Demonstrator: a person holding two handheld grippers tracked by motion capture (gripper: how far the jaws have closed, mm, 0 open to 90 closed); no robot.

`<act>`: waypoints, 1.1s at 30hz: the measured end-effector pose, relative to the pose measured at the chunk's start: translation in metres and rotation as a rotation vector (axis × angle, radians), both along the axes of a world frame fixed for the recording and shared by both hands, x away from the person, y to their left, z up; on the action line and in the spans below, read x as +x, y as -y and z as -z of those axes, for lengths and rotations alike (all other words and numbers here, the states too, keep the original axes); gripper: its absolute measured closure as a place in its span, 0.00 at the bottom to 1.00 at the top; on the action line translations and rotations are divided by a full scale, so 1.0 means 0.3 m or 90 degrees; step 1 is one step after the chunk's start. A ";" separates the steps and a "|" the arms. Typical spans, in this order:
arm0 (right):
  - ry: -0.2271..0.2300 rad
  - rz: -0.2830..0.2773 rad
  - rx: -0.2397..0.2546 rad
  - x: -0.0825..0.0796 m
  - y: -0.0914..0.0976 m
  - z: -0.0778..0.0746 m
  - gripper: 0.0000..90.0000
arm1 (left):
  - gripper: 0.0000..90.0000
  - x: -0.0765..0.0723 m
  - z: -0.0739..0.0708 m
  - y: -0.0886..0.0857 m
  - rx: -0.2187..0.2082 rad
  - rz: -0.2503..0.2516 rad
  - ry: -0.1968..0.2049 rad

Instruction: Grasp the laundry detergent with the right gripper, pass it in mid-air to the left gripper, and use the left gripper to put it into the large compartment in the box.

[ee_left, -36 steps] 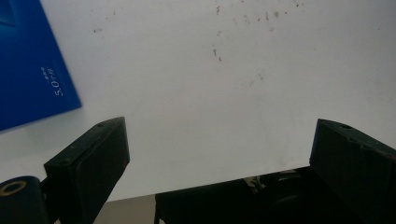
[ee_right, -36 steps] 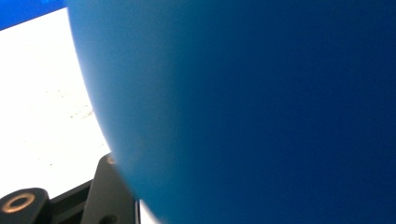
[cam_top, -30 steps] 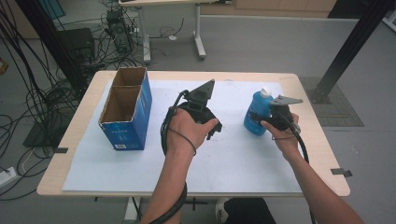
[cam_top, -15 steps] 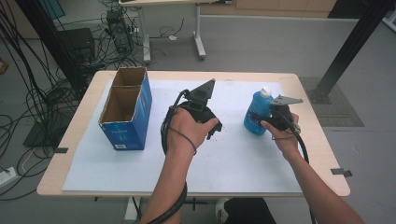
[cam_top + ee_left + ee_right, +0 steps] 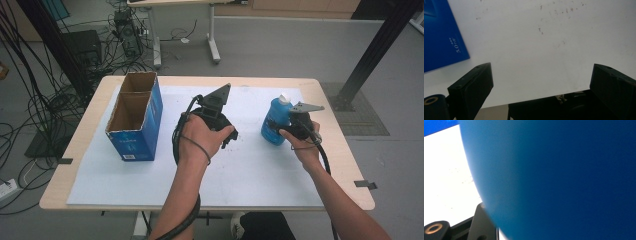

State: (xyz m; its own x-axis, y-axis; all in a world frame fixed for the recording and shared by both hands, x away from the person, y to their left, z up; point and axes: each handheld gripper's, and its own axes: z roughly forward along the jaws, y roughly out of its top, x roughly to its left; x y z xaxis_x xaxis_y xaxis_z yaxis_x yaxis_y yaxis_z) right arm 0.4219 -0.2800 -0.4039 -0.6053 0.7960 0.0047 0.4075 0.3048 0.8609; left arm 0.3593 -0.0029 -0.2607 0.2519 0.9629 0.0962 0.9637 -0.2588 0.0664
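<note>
A white sheet (image 5: pixel 250 170) covers the wooden tabletop (image 5: pixel 345 150) on a grey floor (image 5: pixel 280 45); cables (image 5: pixel 35 100) trail far left. The right hand-held gripper (image 5: pixel 286 126) clamps the blue bottle (image 5: pixel 275 122) at right; the left hand-held gripper (image 5: pixel 227 137) gapes empty near a blue box (image 5: pixel 132 117).

At the right of the high view the bottle (image 5: pixel 275 122) is bright blue with a white cap. The box (image 5: pixel 136 131) at centre left is deep blue outside with white lettering, brown cardboard inside. Both tongs, left (image 5: pixel 541 87) and right (image 5: pixel 289 126), are black. The counter (image 5: pixel 90 122) is pale wood under a white, dark-speckled sheet (image 5: pixel 250 170). The floor (image 5: pixel 280 55) is grey.
</note>
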 end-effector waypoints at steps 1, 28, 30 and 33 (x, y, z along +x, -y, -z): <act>0.000 0.000 0.000 0.000 0.000 0.000 0.49 | 0.06 0.000 -0.001 0.000 0.000 0.001 0.000; -0.005 0.002 0.002 0.002 0.000 -0.002 0.49 | 0.06 0.005 -0.008 -0.005 0.000 0.005 0.001; -0.006 0.002 0.003 0.002 0.001 -0.002 0.49 | 0.06 0.006 -0.008 -0.005 0.002 0.004 0.001; -0.007 0.002 0.003 0.003 0.000 -0.003 0.49 | 0.06 0.008 -0.011 -0.007 0.002 0.007 0.003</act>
State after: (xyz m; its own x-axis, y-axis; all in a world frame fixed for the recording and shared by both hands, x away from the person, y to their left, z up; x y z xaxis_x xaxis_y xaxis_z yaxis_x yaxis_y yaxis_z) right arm 0.4229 -0.2801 -0.4030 -0.6021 0.7983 0.0148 0.4184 0.2998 0.8573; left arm 0.3618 -0.0008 -0.2574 0.2614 0.9601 0.0998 0.9607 -0.2688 0.0698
